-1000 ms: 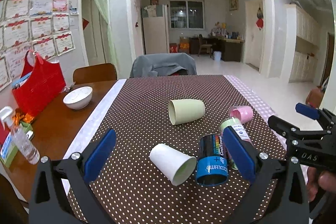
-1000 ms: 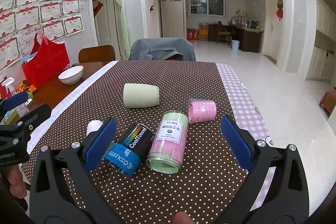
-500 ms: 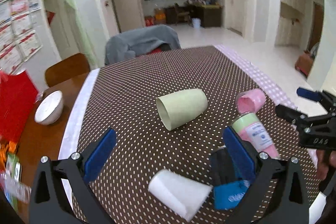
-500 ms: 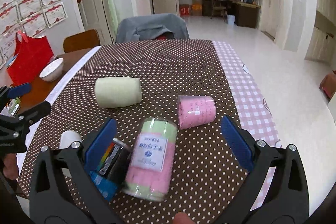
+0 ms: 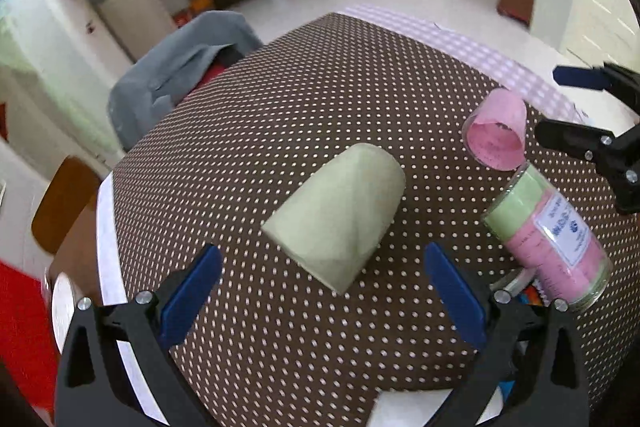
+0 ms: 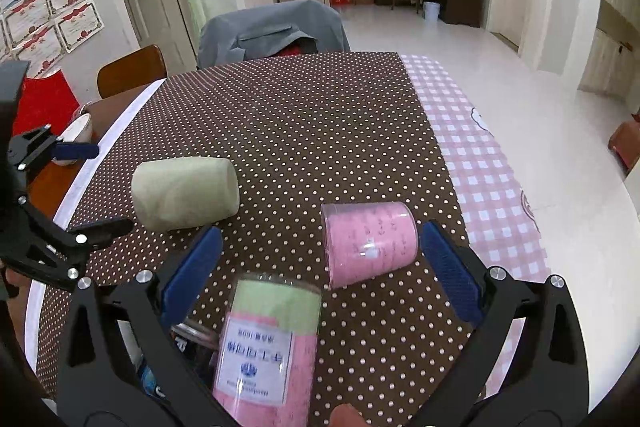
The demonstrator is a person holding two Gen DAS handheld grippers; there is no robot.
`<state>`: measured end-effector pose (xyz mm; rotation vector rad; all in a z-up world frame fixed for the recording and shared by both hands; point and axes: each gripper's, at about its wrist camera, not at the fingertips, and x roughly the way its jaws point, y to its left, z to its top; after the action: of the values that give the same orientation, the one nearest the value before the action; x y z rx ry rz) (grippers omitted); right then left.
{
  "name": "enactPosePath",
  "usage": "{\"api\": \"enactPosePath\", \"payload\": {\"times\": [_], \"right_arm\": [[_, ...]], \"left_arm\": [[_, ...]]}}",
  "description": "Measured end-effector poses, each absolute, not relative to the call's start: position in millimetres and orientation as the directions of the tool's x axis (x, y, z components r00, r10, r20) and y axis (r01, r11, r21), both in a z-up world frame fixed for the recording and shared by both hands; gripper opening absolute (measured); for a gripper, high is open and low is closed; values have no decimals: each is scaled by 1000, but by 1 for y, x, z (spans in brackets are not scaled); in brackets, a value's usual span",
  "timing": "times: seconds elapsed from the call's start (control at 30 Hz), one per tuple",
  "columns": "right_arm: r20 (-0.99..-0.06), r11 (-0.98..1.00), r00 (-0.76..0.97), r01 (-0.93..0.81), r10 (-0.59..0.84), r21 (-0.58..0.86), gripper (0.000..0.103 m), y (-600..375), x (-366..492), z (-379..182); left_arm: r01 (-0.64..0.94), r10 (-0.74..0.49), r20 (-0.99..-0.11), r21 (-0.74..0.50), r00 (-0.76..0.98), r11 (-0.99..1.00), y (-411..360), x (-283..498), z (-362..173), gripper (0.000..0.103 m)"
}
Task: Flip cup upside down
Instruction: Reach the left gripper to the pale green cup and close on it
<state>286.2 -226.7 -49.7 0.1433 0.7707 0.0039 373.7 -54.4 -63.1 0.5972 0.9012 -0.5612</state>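
Note:
A pale green cup lies on its side on the brown dotted tablecloth, mouth toward the near left. My left gripper is open and empty, its blue pads just short of the cup on either side. The green cup also shows in the right wrist view. A pink cup lies on its side between the open pads of my right gripper, which is empty. The pink cup also shows in the left wrist view.
A clear jar with pink and green contents lies beside the pink cup. A dark can lies partly hidden behind it. A white bowl and a red bag stand at the left. A chair with a grey jacket stands behind the table.
Both grippers moved forward over the table. The left one closed in on the green cup and tilted; the white cup dropped out of its view. The right one closed in on the pink cup.

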Motion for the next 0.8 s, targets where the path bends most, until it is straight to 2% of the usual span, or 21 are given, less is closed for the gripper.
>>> {"api": "enactPosePath", "payload": {"times": [0.57,0.6,0.67,0.8], "right_arm": [[-720,984,691,71,69,163,97,-239,311,-70],[-720,984,691,73,70,165,97,-240,311,-70],[-721,983,690,76,70,169,97,-242,310,-71],[-718,979,692,90,69,181,97,-247,307,-72]], "left_arm": [[853,-108,-954,197,281,483,-104,428,-120,99],[857,-107,-955,194,275,478,-106,429,-122,97],[855,-95,-958,195,272,480,-107,429,-124,84],[840,-101,-961,171,258,515,-104,433,-122,83]]}}
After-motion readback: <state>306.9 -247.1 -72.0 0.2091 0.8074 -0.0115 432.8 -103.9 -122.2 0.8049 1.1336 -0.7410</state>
